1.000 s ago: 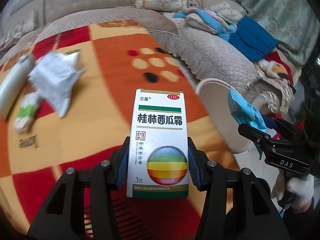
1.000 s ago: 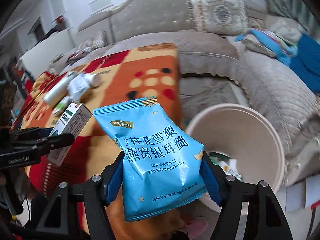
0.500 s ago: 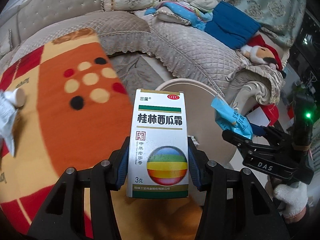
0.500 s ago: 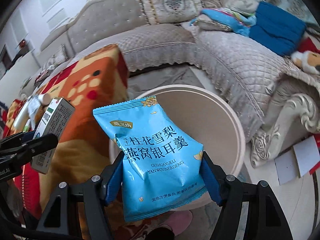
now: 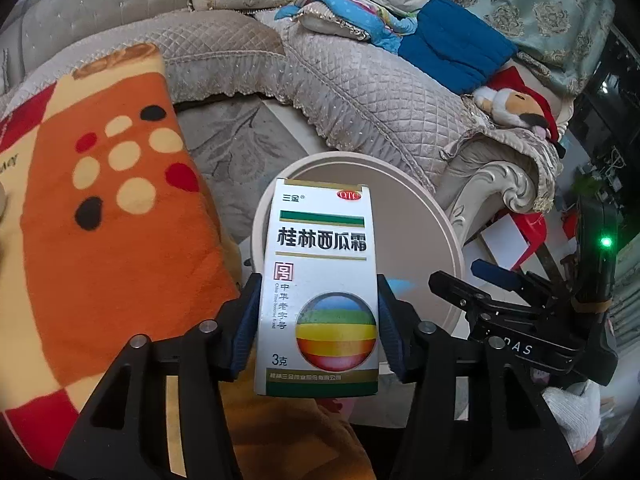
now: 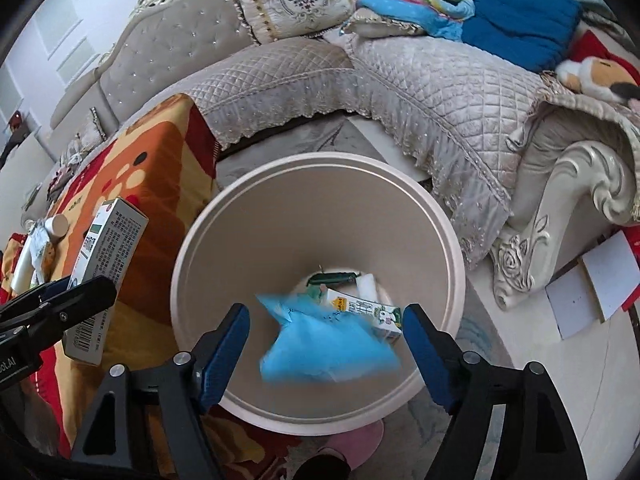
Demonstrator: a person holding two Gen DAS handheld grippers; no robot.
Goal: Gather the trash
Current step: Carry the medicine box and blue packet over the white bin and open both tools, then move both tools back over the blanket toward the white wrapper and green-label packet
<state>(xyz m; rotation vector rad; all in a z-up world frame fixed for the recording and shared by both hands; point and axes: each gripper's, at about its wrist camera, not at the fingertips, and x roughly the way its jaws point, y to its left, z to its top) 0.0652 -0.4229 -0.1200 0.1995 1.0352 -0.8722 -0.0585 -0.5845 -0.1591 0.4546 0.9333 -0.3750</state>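
My left gripper carries a white medicine box with a rainbow ball print. Its jaws are opening, but the blue pads still touch the box's sides. The box hangs over the near rim of the beige round bin. My right gripper is above the bin, jaws opening and wide apart. A blurred blue snack packet is dropping free between the fingers into the bin. From the right wrist view the left gripper and box show at the left.
A small carton and a green item lie on the bin's bottom. An orange patterned blanket covers the table at the left, with a bottle and crumpled paper on it. A quilted sofa curves behind; a pink slipper lies below.
Both grippers have moved from the table over to the bin. The right jaws have widened and let go of the blue packet, which is falling. The medicine box sits as before.
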